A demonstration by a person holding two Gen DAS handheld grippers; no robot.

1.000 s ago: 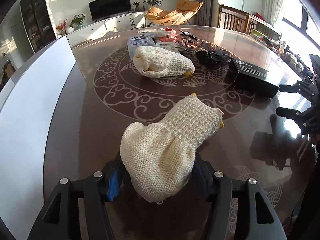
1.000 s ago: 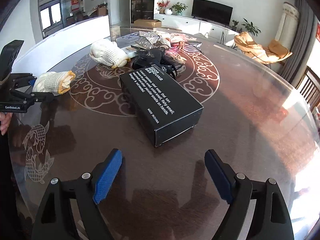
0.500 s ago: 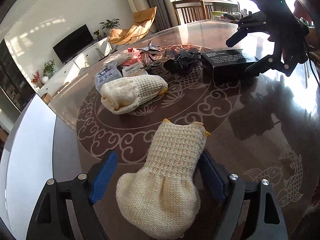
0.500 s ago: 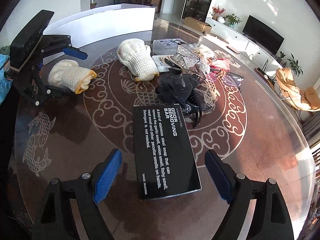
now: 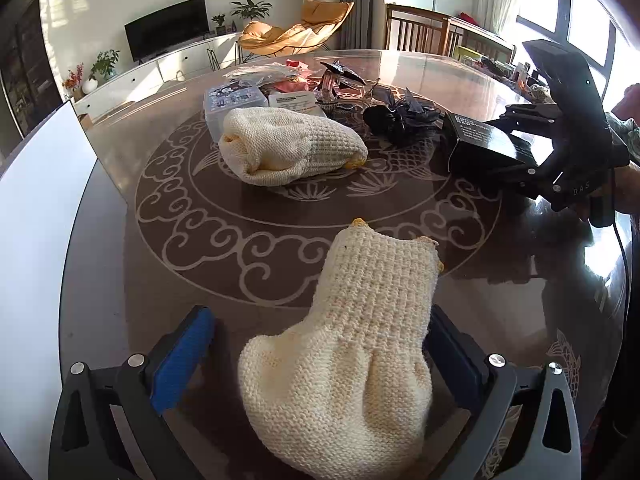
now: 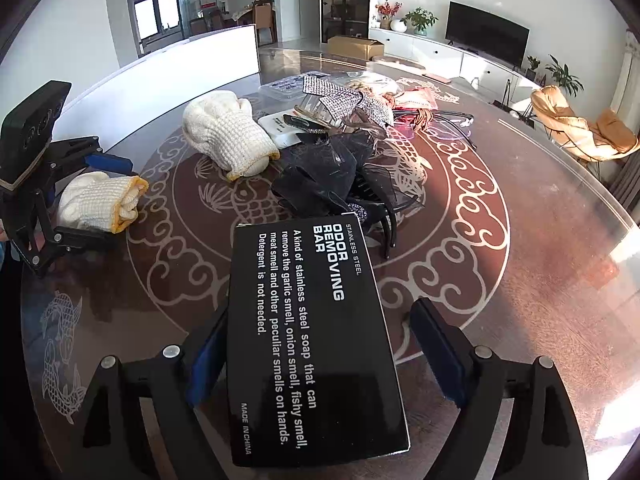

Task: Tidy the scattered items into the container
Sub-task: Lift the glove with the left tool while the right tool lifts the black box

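A cream knitted glove point(image 5: 352, 344) lies on the round glass table between the open fingers of my left gripper point(image 5: 316, 344); the same glove point(image 6: 100, 204) and gripper point(image 6: 80, 196) show at the left of the right wrist view. A second cream glove point(image 5: 288, 148) point(image 6: 228, 136) lies further in. A black box point(image 6: 312, 336) printed "ODOR REMOVING BAR" lies between the open fingers of my right gripper point(image 6: 320, 352); the box point(image 5: 484, 148) and that gripper point(image 5: 516, 148) show at the right of the left wrist view.
A pile of black hair clips point(image 6: 340, 188) point(image 5: 400, 116), sparkly bows point(image 6: 344, 100), small white and clear boxes point(image 5: 236, 100) and packets sit near the table's middle. The table edge point(image 5: 96, 216) runs at the left. Chairs point(image 5: 420, 32) stand beyond the table.
My left gripper opened and let the glove down onto the table. My right gripper moved forward until its open fingers straddle the black box.
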